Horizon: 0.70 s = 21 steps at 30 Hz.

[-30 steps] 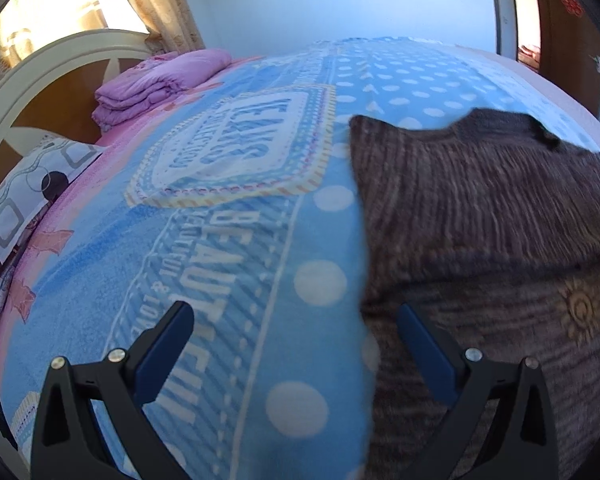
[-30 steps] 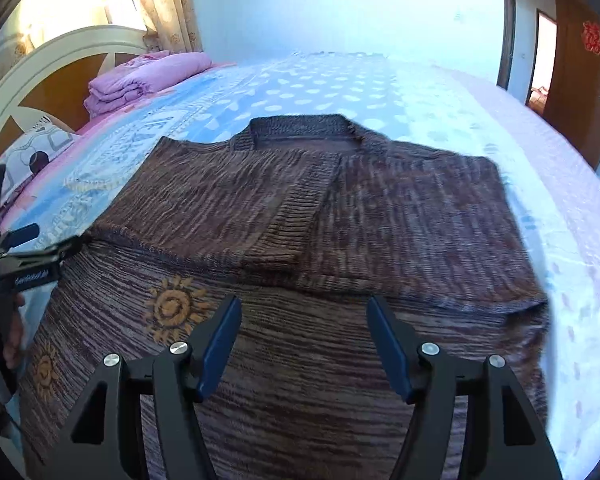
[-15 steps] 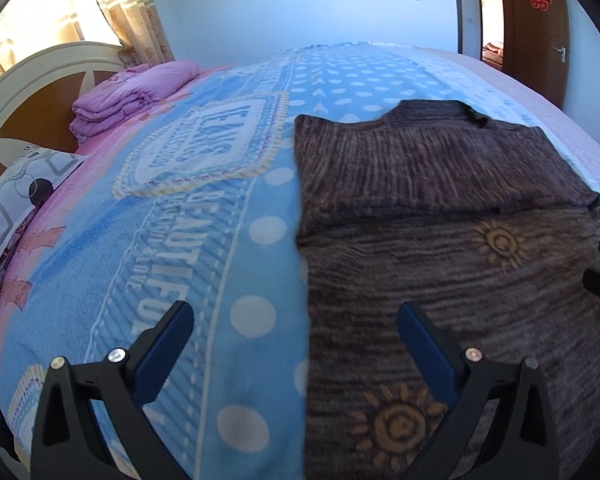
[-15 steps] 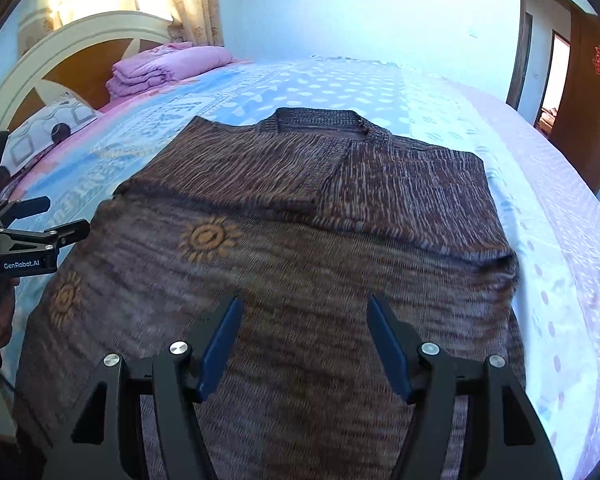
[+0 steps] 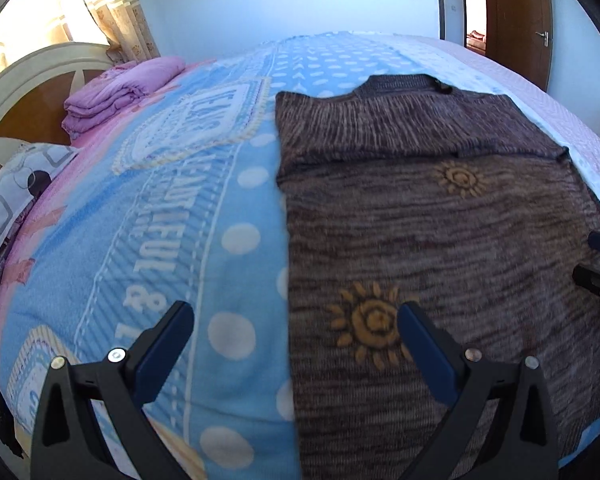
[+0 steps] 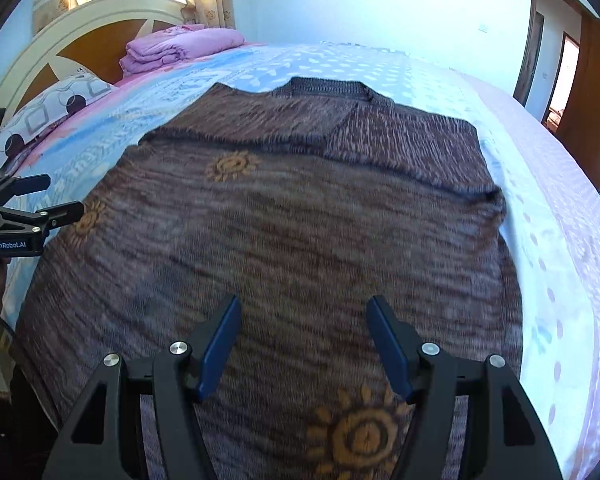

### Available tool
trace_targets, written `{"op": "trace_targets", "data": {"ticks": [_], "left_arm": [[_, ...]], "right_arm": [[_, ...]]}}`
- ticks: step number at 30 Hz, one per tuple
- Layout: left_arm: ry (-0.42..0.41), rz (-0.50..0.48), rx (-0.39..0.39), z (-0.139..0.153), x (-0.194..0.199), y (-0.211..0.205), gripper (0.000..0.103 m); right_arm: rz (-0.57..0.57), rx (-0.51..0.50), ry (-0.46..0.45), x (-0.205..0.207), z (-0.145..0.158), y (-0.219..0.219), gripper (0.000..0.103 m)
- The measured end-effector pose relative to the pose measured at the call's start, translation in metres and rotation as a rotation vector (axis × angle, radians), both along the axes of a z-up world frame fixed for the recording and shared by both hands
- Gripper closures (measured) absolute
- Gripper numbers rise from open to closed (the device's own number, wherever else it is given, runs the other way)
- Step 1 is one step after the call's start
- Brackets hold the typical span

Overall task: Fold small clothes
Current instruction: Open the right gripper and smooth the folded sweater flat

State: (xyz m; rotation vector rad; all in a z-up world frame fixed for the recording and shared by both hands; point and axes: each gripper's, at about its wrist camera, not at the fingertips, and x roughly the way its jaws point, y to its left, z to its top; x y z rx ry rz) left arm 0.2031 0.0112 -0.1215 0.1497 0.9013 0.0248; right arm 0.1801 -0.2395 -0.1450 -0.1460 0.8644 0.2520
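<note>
While both claws hang released over the bed (image 5: 148, 240), nothing is gripped. Left claw (image 5: 296, 334) straddles the brown sweater's (image 6: 300, 232) left edge; right claw (image 6: 302, 340) sits above its hem. Sweater lies flat nr the bed's near edge, 2 sleeves folded in across the chest, prob ready for a hem-to-collar fold.

sweater (image 5: 440, 240): coarse knit | bedspread (image 5: 172, 240): soft fleece | headboard (image 6: 80, 48): glossy wood

left gripper (image 6: 40, 200): "GenRobot.AI" | bedspread (image 5: 204, 184): "TEXAS"
</note>
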Motion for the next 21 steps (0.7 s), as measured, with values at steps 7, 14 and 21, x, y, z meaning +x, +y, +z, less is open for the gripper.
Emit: {"op": "trace_targets", "data": {"ticks": [7, 14, 21], "left_arm": [[0.030, -0.042, 0.003, -0.002, -0.032, 0.000, 0.000], [0.086, -0.077, -0.015, -0.007, -0.058, 0.008, 0.011], [0.140, -0.107, -0.103, -0.012, -0.090, 0.011, 0.030]], "right_arm": [[-0.005, 0.005, 0.024, -0.021, 0.001, -0.005, 0.037], [0.004, -0.016, 0.037, -0.043, -0.001, -0.007, 0.034], [0.009, -0.056, 0.040, -0.069, -0.006, -0.009, 0.033]]}}
